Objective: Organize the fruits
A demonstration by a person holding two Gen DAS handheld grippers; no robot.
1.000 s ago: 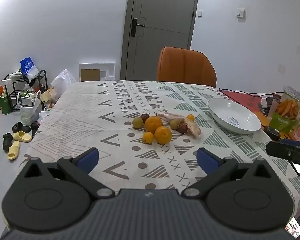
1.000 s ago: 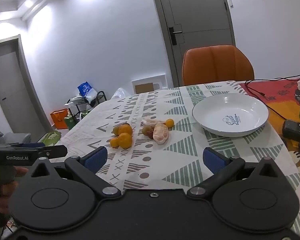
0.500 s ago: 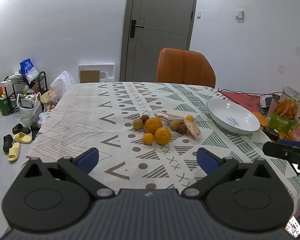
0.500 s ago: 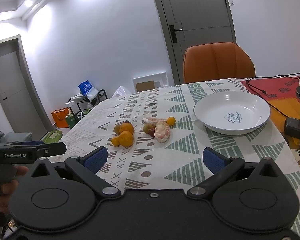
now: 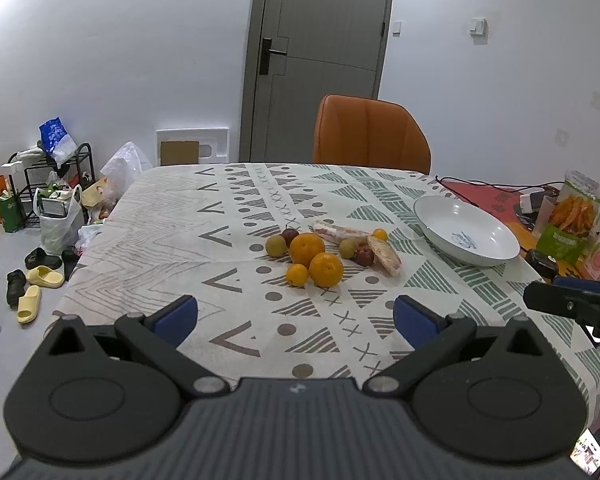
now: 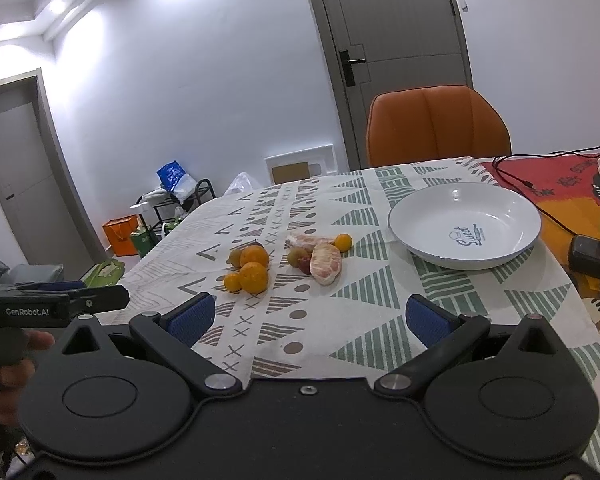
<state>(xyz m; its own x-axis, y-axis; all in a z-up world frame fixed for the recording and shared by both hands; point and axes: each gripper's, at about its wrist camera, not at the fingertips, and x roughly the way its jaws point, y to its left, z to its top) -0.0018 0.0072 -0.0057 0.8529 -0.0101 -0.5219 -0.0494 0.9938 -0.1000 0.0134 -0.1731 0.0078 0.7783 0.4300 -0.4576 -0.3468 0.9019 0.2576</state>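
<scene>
A cluster of fruit lies mid-table: two large oranges (image 5: 307, 249) (image 6: 254, 277), small oranges (image 5: 297, 275), greenish fruits (image 5: 275, 245), dark plums (image 5: 364, 257) and peeled pomelo wedges (image 5: 385, 255) (image 6: 326, 263). An empty white bowl (image 5: 466, 230) (image 6: 466, 224) sits to the right of them. My left gripper (image 5: 296, 316) is open and empty, near the table's front edge, short of the fruit. My right gripper (image 6: 307, 314) is open and empty, also short of the fruit.
An orange chair (image 5: 370, 132) stands at the far side of the patterned tablecloth (image 5: 172, 216). Snack packets (image 5: 572, 220), a black device (image 6: 592, 256) and cables (image 6: 540, 192) crowd the right end. Slippers (image 5: 44, 276) and bags lie on the floor to the left.
Both grippers have drifted slightly; the views shift a little with the fruit and bowl staying in place. Both stay open.
</scene>
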